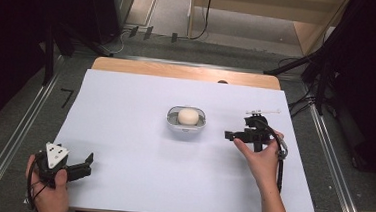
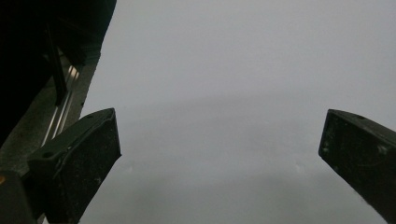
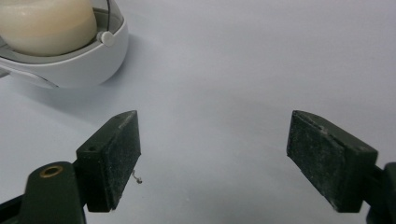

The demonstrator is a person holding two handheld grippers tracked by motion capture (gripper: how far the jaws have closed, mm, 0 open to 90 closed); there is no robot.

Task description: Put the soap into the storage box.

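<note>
Two tools, both open and empty. Right tool (image 1: 230, 135) sits just right of white oval dish with cream round soap (image 1: 186, 119) mid-table; approach level, straddle the rim, close gently. Left tool (image 1: 89, 163) idles.

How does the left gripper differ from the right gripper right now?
The left gripper sits at the near left corner of the white table sheet, far from the white dish holding a cream round lump; the right gripper points at that dish from close by. Both have open, empty jaws.
</note>
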